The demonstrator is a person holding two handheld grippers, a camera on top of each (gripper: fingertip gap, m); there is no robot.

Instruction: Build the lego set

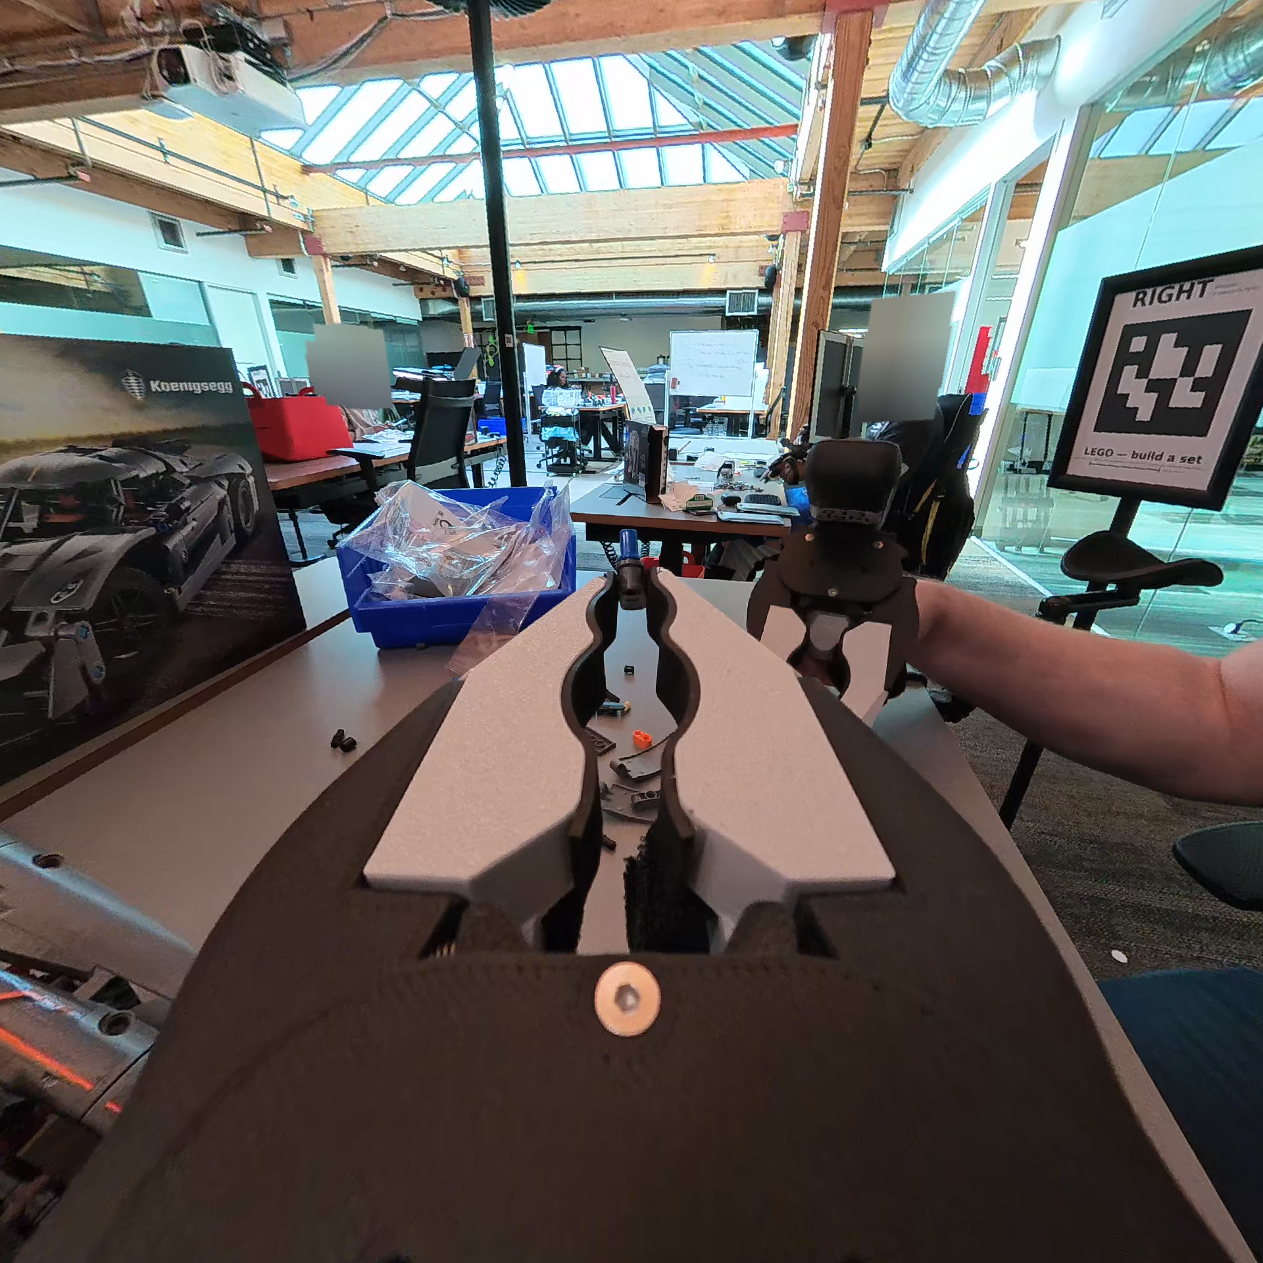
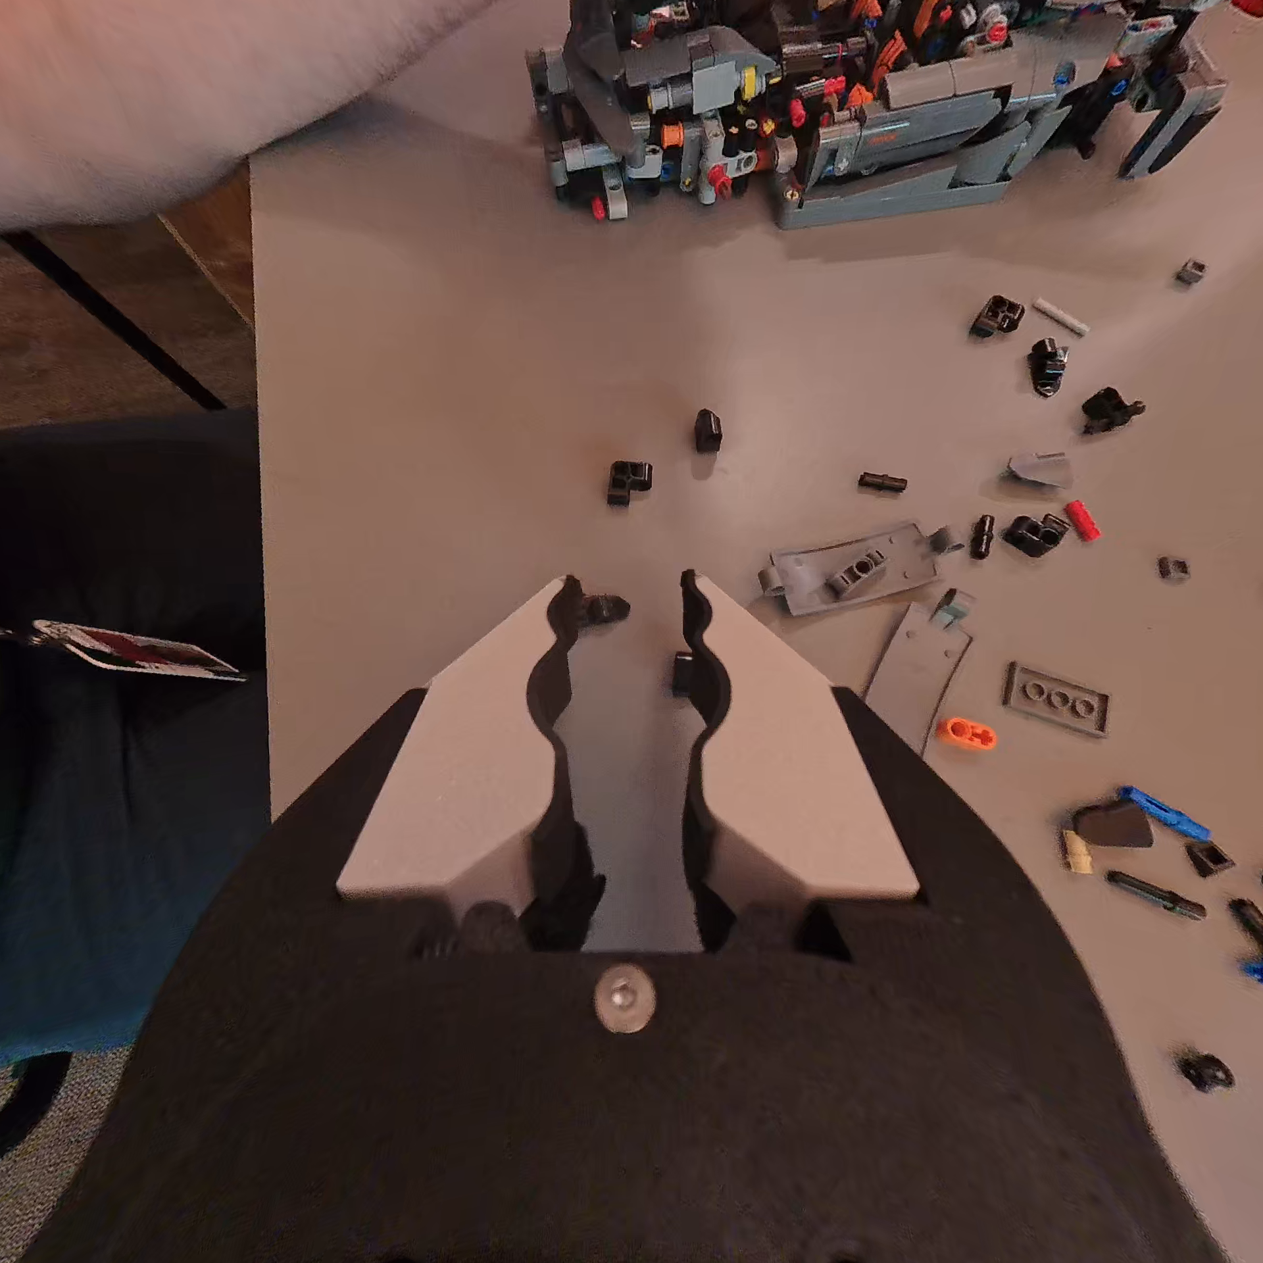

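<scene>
Left gripper (image 1: 630, 581): matte black printed body, pale grey wedge-shaped finger covers, wavy black inner pads, tips nearly together and pinching a small piece with a dark collar and a blue peg (image 1: 627, 555) raised above the table (image 1: 205, 786). Right gripper (image 2: 625, 588): same build, tips parted with a clear gap, nothing clamped; small black connector (image 2: 605, 608) lying against the left tip, another black piece (image 2: 682, 673) beside the right finger's inner edge.

Smooth pale grey tabletop. Half-built lego car (image 2: 875, 116) at the far edge in the right wrist view: blocky grey panels, black beams, red, orange, blue and yellow pins. Loose parts scattered to the right: curved grey panel (image 2: 854, 567) with a ribbed underside, flat dark plate with three round holes (image 2: 1056, 698), glossy orange link (image 2: 965, 732), red cylindrical pin (image 2: 1082, 521), black L-shaped connector (image 2: 629, 480), black axle pin (image 2: 881, 482).

In the left wrist view, hard blue plastic bin (image 1: 437, 615) stuffed with crinkled clear bags, glossy set box (image 1: 123, 547) standing at left, framed black-and-white marker sign (image 1: 1169, 383) on a stand at right.
</scene>
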